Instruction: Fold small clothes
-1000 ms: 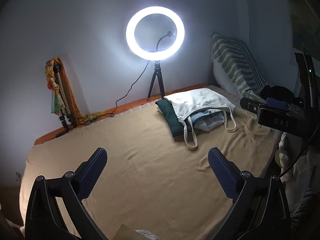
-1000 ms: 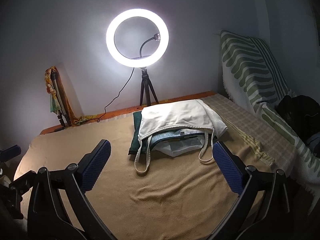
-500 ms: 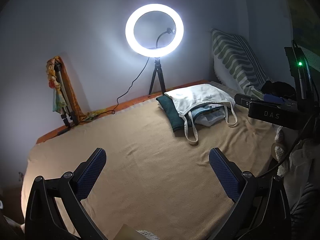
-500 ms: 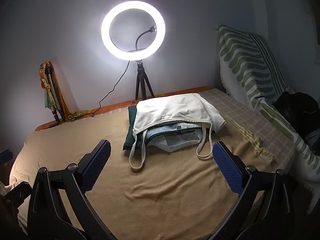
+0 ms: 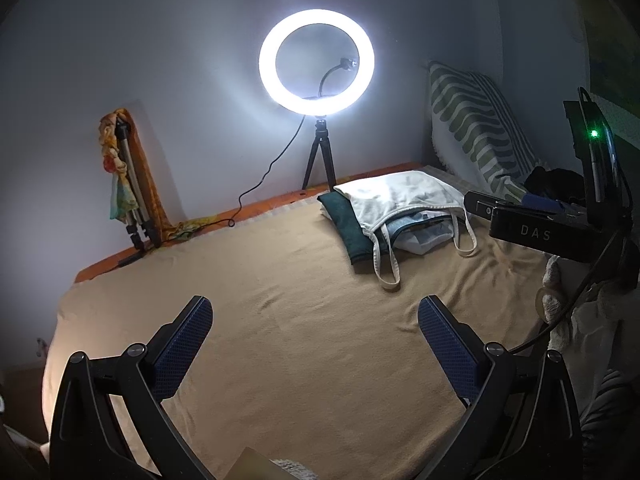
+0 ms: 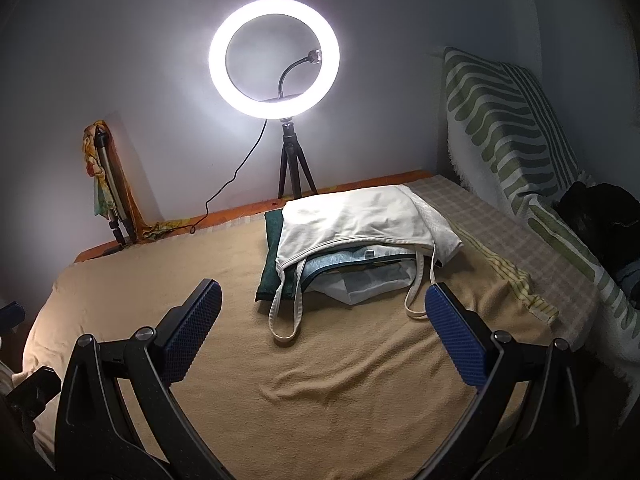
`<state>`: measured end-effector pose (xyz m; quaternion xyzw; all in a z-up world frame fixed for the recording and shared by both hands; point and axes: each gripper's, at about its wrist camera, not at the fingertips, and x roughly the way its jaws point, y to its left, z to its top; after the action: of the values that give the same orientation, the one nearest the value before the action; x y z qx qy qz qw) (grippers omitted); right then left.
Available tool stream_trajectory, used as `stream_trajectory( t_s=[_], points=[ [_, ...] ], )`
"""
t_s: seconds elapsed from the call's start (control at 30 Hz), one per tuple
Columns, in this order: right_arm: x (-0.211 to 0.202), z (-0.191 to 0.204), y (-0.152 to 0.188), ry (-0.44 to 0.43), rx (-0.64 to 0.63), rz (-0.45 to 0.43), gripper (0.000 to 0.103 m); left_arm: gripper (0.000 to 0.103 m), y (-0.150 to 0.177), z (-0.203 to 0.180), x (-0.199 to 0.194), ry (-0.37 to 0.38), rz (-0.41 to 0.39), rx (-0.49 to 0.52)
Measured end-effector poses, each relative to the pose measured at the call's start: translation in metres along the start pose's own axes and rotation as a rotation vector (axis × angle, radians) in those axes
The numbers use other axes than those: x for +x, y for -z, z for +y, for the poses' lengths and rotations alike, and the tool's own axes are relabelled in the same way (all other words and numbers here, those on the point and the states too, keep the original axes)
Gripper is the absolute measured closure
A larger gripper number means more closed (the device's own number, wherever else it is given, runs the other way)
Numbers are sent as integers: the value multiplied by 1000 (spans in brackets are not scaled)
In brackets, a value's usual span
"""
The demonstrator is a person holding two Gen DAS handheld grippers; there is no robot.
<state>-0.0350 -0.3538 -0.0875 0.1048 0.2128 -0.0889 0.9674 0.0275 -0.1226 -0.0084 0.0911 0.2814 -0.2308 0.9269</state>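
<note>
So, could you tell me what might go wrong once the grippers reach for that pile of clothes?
1. The white top lies on the dark green garment and others; a pinch may lift several layers.
2. Its loose straps trail onto the tan blanket and could snag the right gripper, which is open.
3. The ring light stands just behind the pile; its cable could be pulled.

Both wrist views face ring light [image 5: 316, 60]; right nearer clothes pile [image 6: 352, 240].
</note>
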Motion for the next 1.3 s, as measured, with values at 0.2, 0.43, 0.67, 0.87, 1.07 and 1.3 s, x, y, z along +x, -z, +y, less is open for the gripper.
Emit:
stream_trajectory(
  t_s=[0.2, 0.43, 0.67, 0.87, 1.07, 1.3],
  points=[
    [2, 1, 0, -4, 2, 2, 0, 1, 0, 1, -1, 0, -3, -1],
    [3, 1, 0, -9, -1, 5, 0, 1, -1, 1, -2, 0, -2, -2],
    [4, 0, 0, -11, -2, 6, 0, 1, -1, 2, -1, -1, -1, -4],
    [6, 1, 0, -16, -6, 9, 0, 1, -1, 3, -1, 0, -1, -4],
    [6, 2, 1, -18, -8, 10, 0, 1, -1, 3, -2, 2, -1, -6],
    [7, 1, 0, -21, -11, 10, 0, 1, -1, 3, -3, -1, -2, -11]
  ],
)
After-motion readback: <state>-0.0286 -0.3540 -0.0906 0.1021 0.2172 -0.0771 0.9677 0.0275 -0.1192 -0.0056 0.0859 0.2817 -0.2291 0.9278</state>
